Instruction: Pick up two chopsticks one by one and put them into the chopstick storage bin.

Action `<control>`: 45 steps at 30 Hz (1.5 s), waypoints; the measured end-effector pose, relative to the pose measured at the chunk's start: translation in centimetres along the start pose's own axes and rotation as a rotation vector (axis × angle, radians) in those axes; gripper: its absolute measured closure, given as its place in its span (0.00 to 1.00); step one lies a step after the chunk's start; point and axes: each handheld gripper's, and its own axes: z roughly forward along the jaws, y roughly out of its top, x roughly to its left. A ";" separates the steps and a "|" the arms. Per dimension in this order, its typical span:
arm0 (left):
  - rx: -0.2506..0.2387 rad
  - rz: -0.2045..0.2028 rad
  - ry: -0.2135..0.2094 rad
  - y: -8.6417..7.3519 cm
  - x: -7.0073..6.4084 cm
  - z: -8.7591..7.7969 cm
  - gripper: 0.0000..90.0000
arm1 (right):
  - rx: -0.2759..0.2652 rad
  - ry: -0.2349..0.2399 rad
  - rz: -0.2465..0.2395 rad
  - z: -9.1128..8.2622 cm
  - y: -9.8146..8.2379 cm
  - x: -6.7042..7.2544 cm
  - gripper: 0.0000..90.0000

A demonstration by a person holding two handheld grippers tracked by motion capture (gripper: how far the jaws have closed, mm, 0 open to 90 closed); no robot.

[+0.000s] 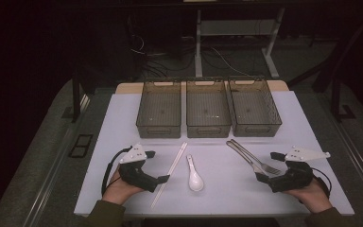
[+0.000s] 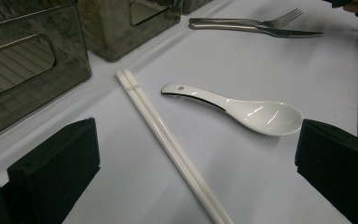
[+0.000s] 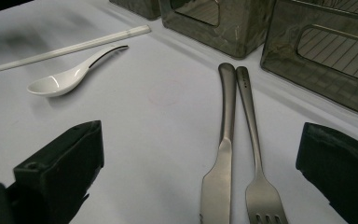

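Note:
A pair of white chopsticks (image 1: 170, 172) lies on the white mat, with a white ceramic spoon (image 1: 194, 177) just to its right. Farther right, a metal knife (image 1: 242, 153) and fork (image 1: 260, 163) lie side by side. My left gripper (image 1: 157, 166) rests on the mat left of the chopsticks, open, with nothing in it. In the left gripper view its jaws frame the chopsticks (image 2: 168, 140) and spoon (image 2: 256, 112). My right gripper (image 1: 268, 166) sits right of the cutlery, also open and holding nothing. The right gripper view has the knife (image 3: 221, 154) and fork (image 3: 256, 158) between its jaws.
Three dark see-through bins stand in a row at the back of the mat: left (image 1: 158, 130), middle (image 1: 208, 131), right (image 1: 257, 129). The white mat (image 1: 123, 142) ends close in front of my hands. Desk legs and cables lie beyond the table.

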 end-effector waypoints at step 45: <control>0.064 -0.045 0.012 1.3 0.0 3.6 0.34 | -0.018 0.024 0.020 0.1 0.4 -0.1 0.01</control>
